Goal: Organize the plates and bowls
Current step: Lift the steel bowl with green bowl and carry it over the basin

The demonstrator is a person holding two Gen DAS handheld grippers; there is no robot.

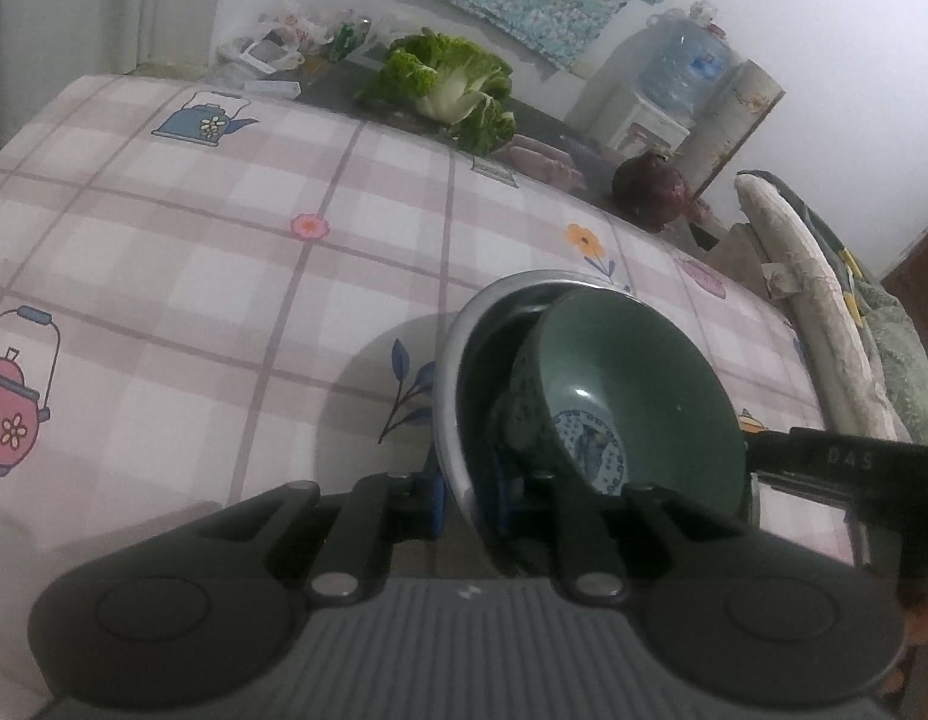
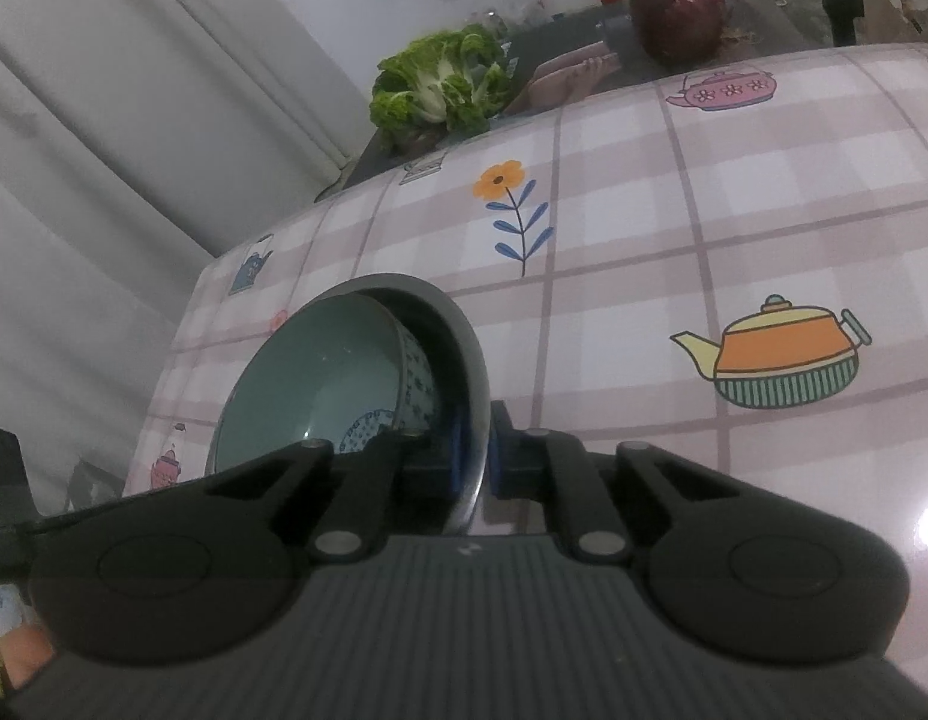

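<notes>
A table under a pink checked tablecloth (image 1: 236,192) printed with teapots and flowers fills both views. At its far edge lie a leafy cabbage (image 1: 452,84) and a dark red onion (image 2: 676,12), with pale curtains (image 2: 104,120) behind and a water bottle (image 1: 682,63) on its dispenser. Small raised letters on the right gripper's body are too blurred to read. The left gripper (image 1: 466,498) pinches one side of a metal bowl's (image 1: 458,360) rim; the right gripper (image 2: 469,462) pinches the opposite side. A green bowl (image 1: 631,396) sits tilted inside it, above the cloth.
</notes>
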